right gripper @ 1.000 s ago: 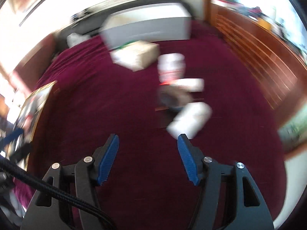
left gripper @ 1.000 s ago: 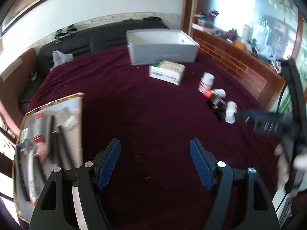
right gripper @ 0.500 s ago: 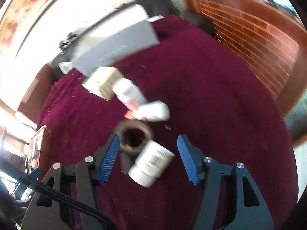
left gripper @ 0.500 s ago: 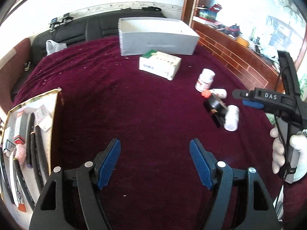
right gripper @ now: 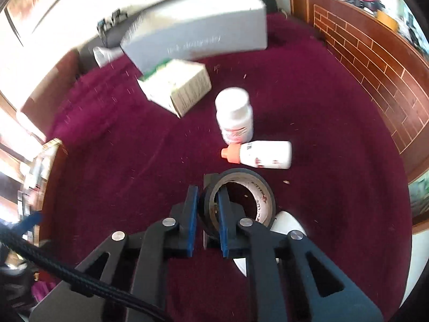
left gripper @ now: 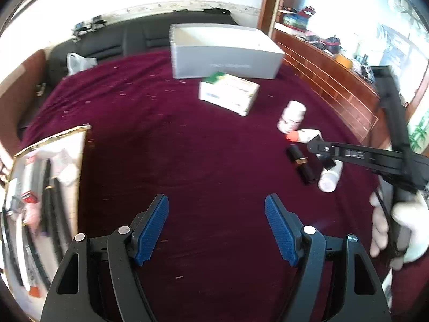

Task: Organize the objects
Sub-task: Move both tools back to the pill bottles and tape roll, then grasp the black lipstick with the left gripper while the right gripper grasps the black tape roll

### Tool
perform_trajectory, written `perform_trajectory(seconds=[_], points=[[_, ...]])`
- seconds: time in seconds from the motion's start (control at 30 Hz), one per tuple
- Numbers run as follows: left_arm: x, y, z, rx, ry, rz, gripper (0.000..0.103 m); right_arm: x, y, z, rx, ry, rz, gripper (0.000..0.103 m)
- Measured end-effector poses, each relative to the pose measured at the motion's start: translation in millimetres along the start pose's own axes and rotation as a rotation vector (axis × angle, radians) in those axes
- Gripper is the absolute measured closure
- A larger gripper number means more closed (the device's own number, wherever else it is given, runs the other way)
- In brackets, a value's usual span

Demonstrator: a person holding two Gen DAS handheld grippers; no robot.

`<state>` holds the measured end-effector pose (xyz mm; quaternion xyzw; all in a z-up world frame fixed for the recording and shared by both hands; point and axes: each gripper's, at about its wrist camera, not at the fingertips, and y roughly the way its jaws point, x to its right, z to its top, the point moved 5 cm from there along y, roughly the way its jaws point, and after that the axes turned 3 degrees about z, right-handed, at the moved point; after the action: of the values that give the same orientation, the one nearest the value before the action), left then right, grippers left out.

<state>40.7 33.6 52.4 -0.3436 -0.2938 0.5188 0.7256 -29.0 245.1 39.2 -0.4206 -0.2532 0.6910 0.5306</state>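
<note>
My right gripper [right gripper: 207, 209] is closing on the near wall of a black tape roll [right gripper: 264, 196], one pad inside the ring and one outside, pressing on it. The roll lies on the maroon cloth [left gripper: 161, 147]. A white bottle [right gripper: 287, 222] lies just right of it, partly hidden by my fingers. Beyond the roll lies a white bottle with an orange cap [right gripper: 265, 154], and a white pill bottle [right gripper: 236, 115] stands upright. My left gripper [left gripper: 217, 225] hangs open over bare cloth with nothing between its pads. From there the right gripper [left gripper: 321, 150] shows at the tape roll [left gripper: 300, 161].
A green-and-white carton [left gripper: 229, 92] lies in front of an open grey box [left gripper: 225, 53] at the far side. A gold-edged tray [left gripper: 40, 187] with pens and small items sits at the left. A gloved hand [left gripper: 402, 228] holds the right gripper. Wooden panelling runs along the right.
The right gripper moved forward onto the tape roll and shut on its wall; it stood open before. The left gripper drifted slightly and stayed open.
</note>
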Motion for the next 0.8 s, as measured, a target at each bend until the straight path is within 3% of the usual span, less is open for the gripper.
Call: perform_trajectory(seconds=[0.1,0.23,0.43,0.57,0.63,0.67,0.7,0.73,0.77,0.8], points=[[31.1,16.2,10.6,-0.022,0.029,-0.040,0.034,10.4,-29.6,-5.3,0.050,0.033,0.030,0.091],[74.0,46.2,25.4,-0.041,0.079,-0.018,0.034,29.8,-55.0,-8.9,0.084,0.066,0.045,0.091],[111.5,100.5,40.1,-0.094,0.096,0.062,0.035,52.9,-58.5,-14.4,0.089,0.112,0.061,0.091],[122.6,122.7,34.3,-0.136,0.084,0.046,0.032,57.8,-59.2,-18.0,0.088,0.117,0.077,0.091],[131.7,128.6,28.1,-0.159,0.122,0.057,0.032,57.1,-56.8,-20.4,0.080,0.113,0.084,0.091],[136.3,126.4,26.9,-0.124,0.160,0.077,0.032,56.0,-55.6,-21.3,0.076,0.111,0.088,0.091],[138.3,123.5,25.0,-0.107,0.179,0.067,0.038,54.1,-53.6,-21.9,0.073,0.110,0.091,0.091],[137.6,122.8,24.4,-0.113,0.170,0.041,0.051,53.0,-53.2,-23.3,0.072,0.109,0.094,0.091],[132.6,118.2,25.7,-0.110,0.153,0.026,0.065,51.6,-52.6,-24.3,0.069,0.106,0.096,0.091],[128.5,115.3,26.7,-0.111,0.145,0.015,0.088,48.9,-51.1,-25.4,0.065,0.102,0.097,0.091]])
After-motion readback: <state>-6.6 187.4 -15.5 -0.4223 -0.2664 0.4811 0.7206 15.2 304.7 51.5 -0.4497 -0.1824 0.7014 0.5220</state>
